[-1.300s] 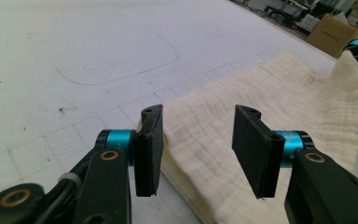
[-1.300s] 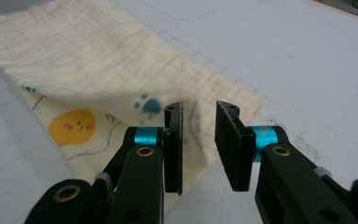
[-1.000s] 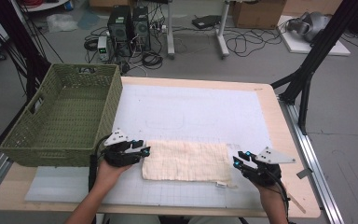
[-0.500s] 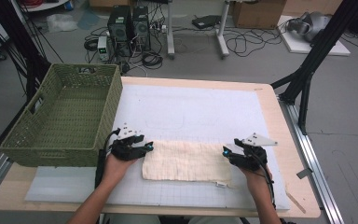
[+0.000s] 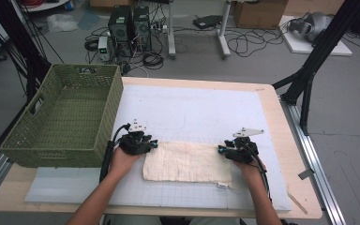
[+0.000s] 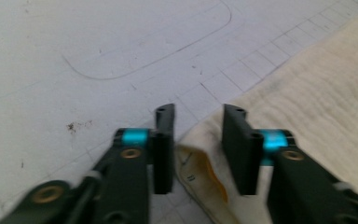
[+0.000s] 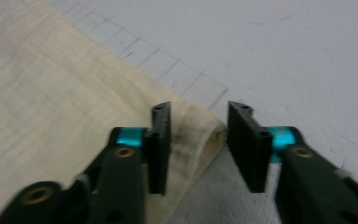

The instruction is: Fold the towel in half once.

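- We see a cream towel (image 5: pixel 183 161) lying flat on the white mat (image 5: pixel 192 108) near the front of the desk (image 5: pixel 281 117).
- A green basket (image 5: pixel 63 122) stands well to its left; nothing blocks the towel.
- Our left gripper (image 5: pixel 149 143) and right gripper (image 5: pixel 223 151) sit at its two far corners.
- The gripper views show what the high view cannot: both pairs of jaws have just been closing, each with a raised corner between them, gaps remaining, not yet pinching.

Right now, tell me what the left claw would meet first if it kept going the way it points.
The left claw points at the near corner of the cream cloth, whose folded edge already lies between its open jaws. Going on, it would likely meet that cloth first, then the white mat underneath.
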`<action>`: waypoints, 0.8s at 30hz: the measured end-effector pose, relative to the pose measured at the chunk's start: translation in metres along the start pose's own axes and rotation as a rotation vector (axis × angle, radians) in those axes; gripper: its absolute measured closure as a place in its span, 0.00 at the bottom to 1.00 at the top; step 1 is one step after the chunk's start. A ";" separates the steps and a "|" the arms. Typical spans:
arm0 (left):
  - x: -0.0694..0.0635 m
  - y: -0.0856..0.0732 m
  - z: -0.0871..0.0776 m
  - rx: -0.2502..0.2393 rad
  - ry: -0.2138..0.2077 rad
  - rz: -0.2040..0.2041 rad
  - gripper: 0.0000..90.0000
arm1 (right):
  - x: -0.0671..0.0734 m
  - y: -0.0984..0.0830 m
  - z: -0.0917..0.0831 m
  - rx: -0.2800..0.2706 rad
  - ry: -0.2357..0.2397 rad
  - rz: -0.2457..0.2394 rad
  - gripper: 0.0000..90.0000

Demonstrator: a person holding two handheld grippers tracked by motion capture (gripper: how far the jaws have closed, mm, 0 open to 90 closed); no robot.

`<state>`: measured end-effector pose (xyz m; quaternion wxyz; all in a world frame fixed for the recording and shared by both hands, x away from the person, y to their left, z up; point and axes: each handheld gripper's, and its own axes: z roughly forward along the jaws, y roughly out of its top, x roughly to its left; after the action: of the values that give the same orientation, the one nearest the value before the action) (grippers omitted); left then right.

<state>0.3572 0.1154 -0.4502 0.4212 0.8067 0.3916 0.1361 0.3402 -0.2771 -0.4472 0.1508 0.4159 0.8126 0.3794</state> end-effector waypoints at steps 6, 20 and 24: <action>0.000 -0.004 -0.007 -0.074 0.022 -0.016 0.95 | 0.006 -0.002 -0.004 -0.011 -0.013 -0.071 0.93; 0.006 0.004 0.004 -0.108 0.135 -0.051 0.94 | 0.013 0.017 0.011 -0.063 -0.217 -0.120 0.92; 0.009 0.003 -0.001 -0.112 0.132 -0.076 0.70 | 0.011 0.017 0.012 -0.067 -0.258 -0.082 0.74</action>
<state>0.3642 0.1215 -0.4478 0.4440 0.7556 0.4405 0.1944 0.3497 -0.2560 -0.4413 0.2833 0.4225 0.7896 0.3431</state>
